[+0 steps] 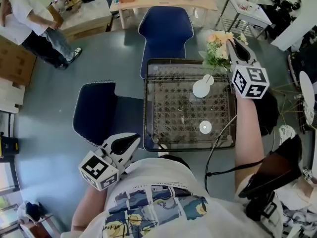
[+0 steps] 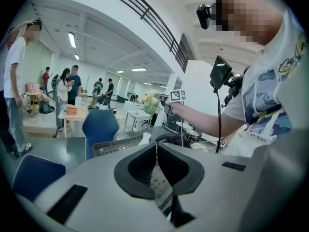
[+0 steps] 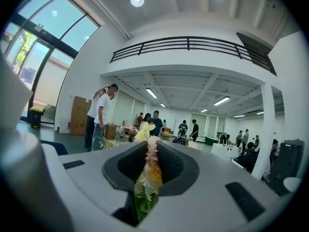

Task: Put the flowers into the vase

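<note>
A bunch of pale yellow and peach flowers with green leaves is high over the far right corner of the mesh-topped table. My right gripper is shut on their stems. In the right gripper view the blooms and fern leaves fill the gap between the jaws of the right gripper. The white narrow-necked vase stands on the table, below and left of the flowers. My left gripper hangs off the table's near left corner, shut and empty. The left gripper view shows the flowers above the vase.
One blue chair stands behind the table and another to its left. A small white disc lies on the table's near right part. A person stands at the far left. A black cable hangs near my right arm.
</note>
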